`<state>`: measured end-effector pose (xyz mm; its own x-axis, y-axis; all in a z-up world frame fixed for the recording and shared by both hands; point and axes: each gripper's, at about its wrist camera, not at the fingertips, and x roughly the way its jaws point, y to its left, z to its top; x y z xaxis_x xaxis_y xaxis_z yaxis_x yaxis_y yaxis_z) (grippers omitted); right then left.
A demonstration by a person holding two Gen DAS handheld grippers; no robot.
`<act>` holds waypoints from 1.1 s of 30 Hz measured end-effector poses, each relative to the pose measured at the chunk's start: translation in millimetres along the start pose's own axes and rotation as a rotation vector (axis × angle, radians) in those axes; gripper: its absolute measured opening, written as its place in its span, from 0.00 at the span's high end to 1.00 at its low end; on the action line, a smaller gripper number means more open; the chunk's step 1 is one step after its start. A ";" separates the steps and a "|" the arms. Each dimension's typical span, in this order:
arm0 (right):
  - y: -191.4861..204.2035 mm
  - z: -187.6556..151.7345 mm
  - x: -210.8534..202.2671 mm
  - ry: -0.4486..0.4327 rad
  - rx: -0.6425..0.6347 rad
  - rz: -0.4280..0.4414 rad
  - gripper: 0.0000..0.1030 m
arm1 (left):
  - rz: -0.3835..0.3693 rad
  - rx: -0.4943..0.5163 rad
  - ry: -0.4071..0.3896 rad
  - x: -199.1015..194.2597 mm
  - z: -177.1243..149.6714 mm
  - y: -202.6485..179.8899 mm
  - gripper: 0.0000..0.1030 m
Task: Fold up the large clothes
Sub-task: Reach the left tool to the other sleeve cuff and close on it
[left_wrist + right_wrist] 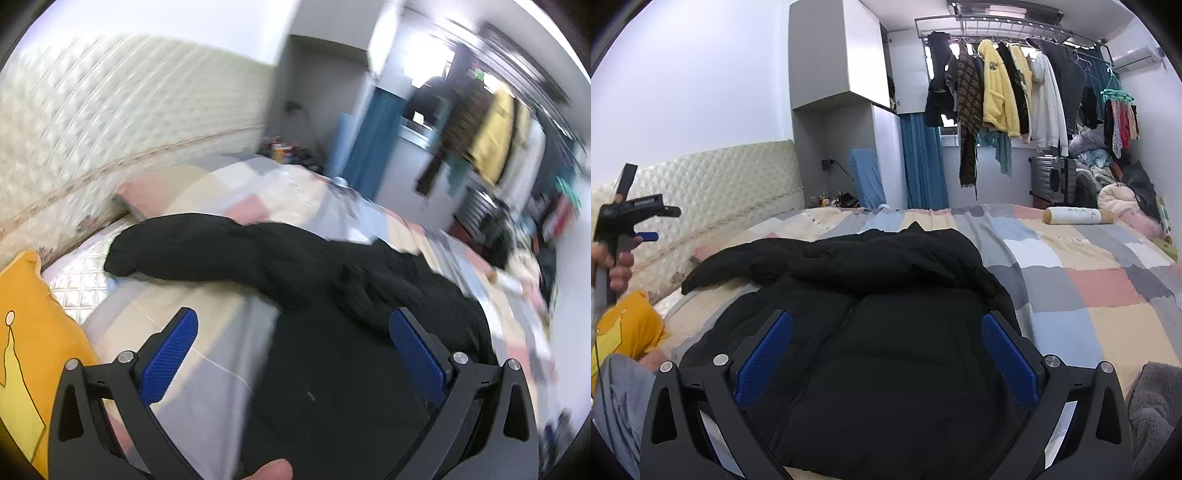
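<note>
- Your right gripper [886, 354] sits at the bottom of its view, jaws spread as wide as they go, holding nothing; the jacket [871, 325] lies flat beneath, filling the lower middle.
- Your left gripper [293, 354] is just as wide and empty. The right view shows it raised at the left edge, well clear of the cloth.
- The 1 sleeve [177, 251] trails toward the left of the frame. I'd judge it the next fold: pinch it near the cuff, lift a little, and lay it across the chest without dragging the body.
- Keep the right gripper low on the hem to pin the jacket while the sleeve travels.
- The checked bedcover [1089, 280] is soft and may ruck, so smooth as you go.
- Farther back: a quilted headboard [713, 173] at left, a white cabinet [838, 51] top centre, and a clothes rail [1004, 33] upper right.
</note>
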<state>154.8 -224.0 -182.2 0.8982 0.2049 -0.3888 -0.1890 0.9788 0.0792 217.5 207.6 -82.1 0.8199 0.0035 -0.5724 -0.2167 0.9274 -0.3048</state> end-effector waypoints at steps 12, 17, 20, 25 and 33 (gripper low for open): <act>4.7 -2.1 20.7 0.051 0.016 -0.046 0.00 | -0.016 -0.340 0.038 110.1 57.6 171.8 0.00; 4.8 -0.8 38.9 0.093 0.043 -0.070 0.00 | -0.130 -0.588 0.099 168.6 35.1 242.4 0.00; 5.8 0.3 52.3 0.119 0.067 -0.080 0.00 | -0.161 -0.703 0.106 197.8 16.1 277.4 0.01; 13.9 -0.4 76.1 0.171 0.063 -0.103 0.00 | -0.167 -0.814 0.095 233.5 -6.9 319.4 0.01; 26.0 -1.2 92.1 0.198 0.042 -0.133 0.00 | -0.228 -0.989 -0.003 262.7 -16.5 350.2 0.01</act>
<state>232.1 -179.6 -217.1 0.8178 0.0740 -0.5707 -0.0543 0.9972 0.0515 348.3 527.2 -351.8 0.8976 -0.1325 -0.4205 -0.3953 0.1806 -0.9006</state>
